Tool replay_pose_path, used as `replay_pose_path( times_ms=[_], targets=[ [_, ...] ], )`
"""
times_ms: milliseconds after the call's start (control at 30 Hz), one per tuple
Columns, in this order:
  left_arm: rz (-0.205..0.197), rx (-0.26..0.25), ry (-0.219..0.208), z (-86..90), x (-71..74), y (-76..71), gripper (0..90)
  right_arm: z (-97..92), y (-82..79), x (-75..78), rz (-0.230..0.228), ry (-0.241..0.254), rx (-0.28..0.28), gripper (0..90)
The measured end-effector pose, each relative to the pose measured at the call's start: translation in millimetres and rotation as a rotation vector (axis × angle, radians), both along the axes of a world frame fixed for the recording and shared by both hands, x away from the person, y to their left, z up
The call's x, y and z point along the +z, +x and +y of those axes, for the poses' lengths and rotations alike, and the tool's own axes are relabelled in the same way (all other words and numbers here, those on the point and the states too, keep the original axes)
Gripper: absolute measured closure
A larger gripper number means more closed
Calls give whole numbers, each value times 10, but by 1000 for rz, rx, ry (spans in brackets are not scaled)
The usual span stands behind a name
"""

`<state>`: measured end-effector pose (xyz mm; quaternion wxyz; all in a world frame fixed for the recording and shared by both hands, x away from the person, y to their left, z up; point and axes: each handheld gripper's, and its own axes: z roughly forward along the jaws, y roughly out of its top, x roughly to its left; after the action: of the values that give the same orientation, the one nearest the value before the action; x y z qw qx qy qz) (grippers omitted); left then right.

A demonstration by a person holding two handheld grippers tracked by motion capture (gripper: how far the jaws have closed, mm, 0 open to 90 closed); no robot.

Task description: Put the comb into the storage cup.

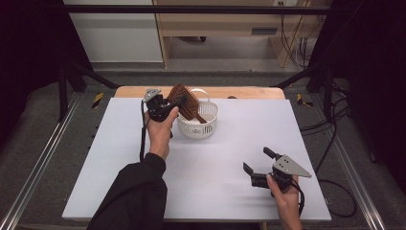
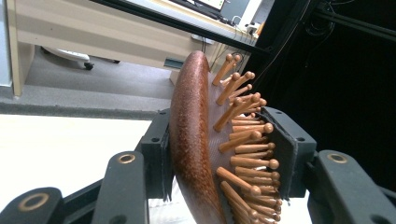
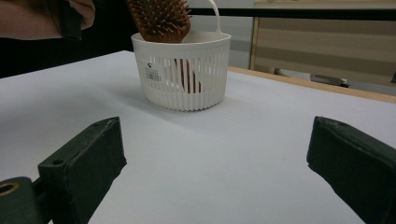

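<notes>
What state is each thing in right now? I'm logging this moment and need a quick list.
hairbrush: tilted, handle down in the basket, head clamped by the left gripper.
basket: upright on the table, handle raised, brush handle inside.
left gripper: fingers shut on the brush head, back and bristle side.
right gripper: fingers open, nothing between them, held low over the table.

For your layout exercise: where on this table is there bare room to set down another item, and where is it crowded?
Free: the white board between the basket and the right tool, and right of the basket. Crowded: the far left, where the left tool holds the brush in the basket.
</notes>
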<state>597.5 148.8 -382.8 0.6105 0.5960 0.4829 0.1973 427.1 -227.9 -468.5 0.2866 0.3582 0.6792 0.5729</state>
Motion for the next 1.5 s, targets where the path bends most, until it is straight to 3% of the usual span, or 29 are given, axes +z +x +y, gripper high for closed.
replay_pose_path(
  times_ms=[1500],
  targets=[
    [53,18,-46,202,-140,41,458,7,8,-13,7,-10,5,43]
  ],
)
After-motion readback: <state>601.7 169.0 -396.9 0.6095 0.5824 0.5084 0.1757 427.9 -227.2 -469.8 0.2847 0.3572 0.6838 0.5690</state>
